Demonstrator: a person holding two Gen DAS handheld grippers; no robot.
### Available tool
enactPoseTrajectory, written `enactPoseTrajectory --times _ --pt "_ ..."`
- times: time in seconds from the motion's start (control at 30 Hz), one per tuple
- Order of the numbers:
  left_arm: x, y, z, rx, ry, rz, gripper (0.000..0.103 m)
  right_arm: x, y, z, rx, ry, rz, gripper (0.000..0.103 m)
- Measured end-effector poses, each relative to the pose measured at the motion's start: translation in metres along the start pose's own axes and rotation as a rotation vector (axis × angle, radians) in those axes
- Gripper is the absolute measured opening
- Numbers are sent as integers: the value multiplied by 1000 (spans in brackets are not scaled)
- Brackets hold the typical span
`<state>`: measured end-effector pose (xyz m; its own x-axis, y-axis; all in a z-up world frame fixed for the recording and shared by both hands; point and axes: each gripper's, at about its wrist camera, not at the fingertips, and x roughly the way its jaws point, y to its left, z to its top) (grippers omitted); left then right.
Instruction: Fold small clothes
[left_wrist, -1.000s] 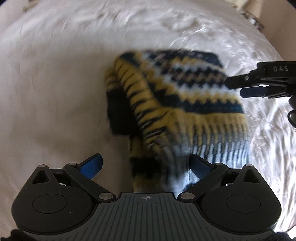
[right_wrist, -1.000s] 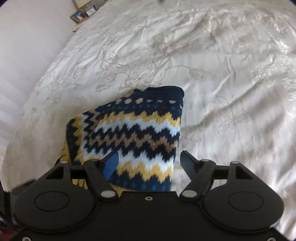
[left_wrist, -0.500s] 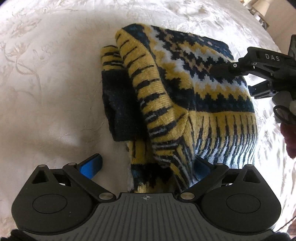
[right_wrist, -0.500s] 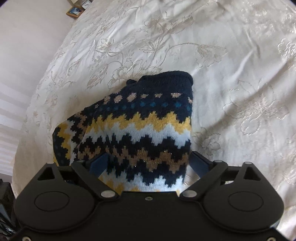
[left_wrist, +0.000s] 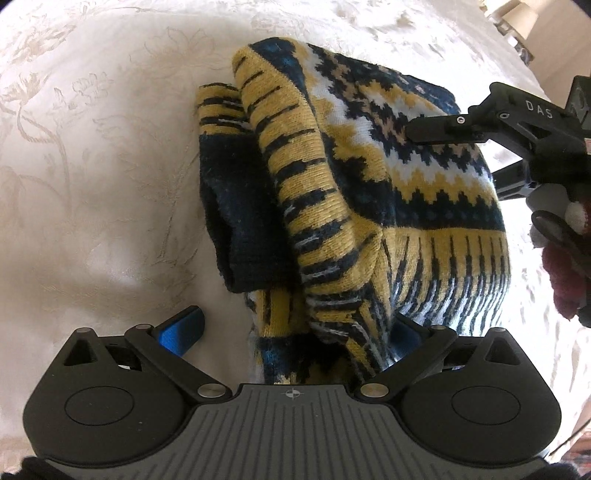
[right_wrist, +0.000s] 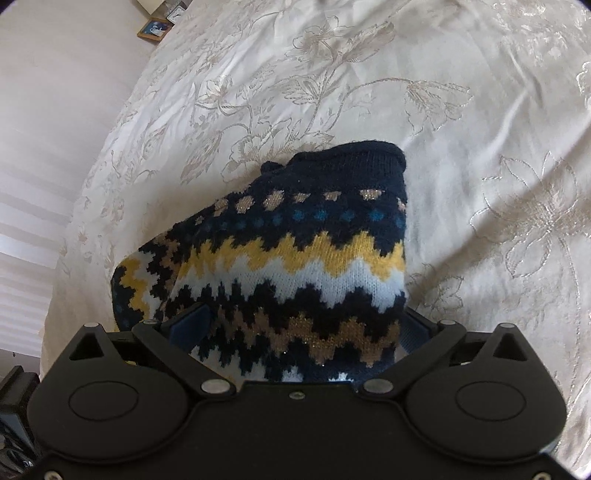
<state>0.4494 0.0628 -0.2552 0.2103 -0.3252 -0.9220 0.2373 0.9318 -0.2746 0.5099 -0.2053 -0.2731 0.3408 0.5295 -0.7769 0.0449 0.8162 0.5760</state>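
Right hand-held gripper (right_wrist: 303, 328): jaws opening, near widest, folded knit sweater (right_wrist: 295, 258) between pads, unpressed. Left hand-held gripper (left_wrist: 291, 328) wide, hem bunched between. Sweater mid-bed (right_wrist: 461, 110). Risk: pad snagging knit on withdrawal, undoing fold.

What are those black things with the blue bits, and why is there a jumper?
They are two hand-held grabbers with blue fingers, and a person holds one in each hand. Each picture comes from a camera on one grabber, looking along its fingers. On the cream flowered bedspread lies a folded navy, yellow and white zigzag knitted jumper. The left gripper is open around the jumper's edge. The right gripper is opening, with the jumper between its fingers, unpinched.
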Motion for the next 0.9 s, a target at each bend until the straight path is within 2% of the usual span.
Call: enactPoseTrajectory --times 0.3,0.37,0.4,0.43,0.47,0.5,0.53,0.6,0.67,0.77,0.9 --pt "-1 7 -9 -10 -24 -14 103 -1 -1 -2 2 -6 11 103" --pt "-3 7 -9 -23 -25 -17 102 -2 2 -3 -4 -1 13 100" --pt "-5 8 -11 -32 -30 -25 99 -4 4 -3 -11 -3 10 92" --pt "-8 9 -13 -41 -48 -50 84 -7 6 -4 -19 -12 3 77" --pt "-11 9 -15 -43 -63 -92 58 -9 7 -5 -19 -21 3 71" --pt "-13 10 -18 -54 -67 -144 47 -13 7 -6 -14 -30 6 60" --pt "-15 10 -21 -77 -71 -159 42 -17 7 -7 -10 -43 5 53" --pt "-20 9 -26 -79 -101 -163 36 -28 11 -9 -13 -58 -4 47" --pt "-28 6 -30 -80 -124 -174 32 -39 18 -13 -22 -78 -9 46" --pt "-48 2 -37 -76 -173 -206 32 -61 33 -20 -30 -106 0 45" --pt "-76 -15 -50 -18 -211 -248 32 -99 54 -39 -58 -144 -3 45"
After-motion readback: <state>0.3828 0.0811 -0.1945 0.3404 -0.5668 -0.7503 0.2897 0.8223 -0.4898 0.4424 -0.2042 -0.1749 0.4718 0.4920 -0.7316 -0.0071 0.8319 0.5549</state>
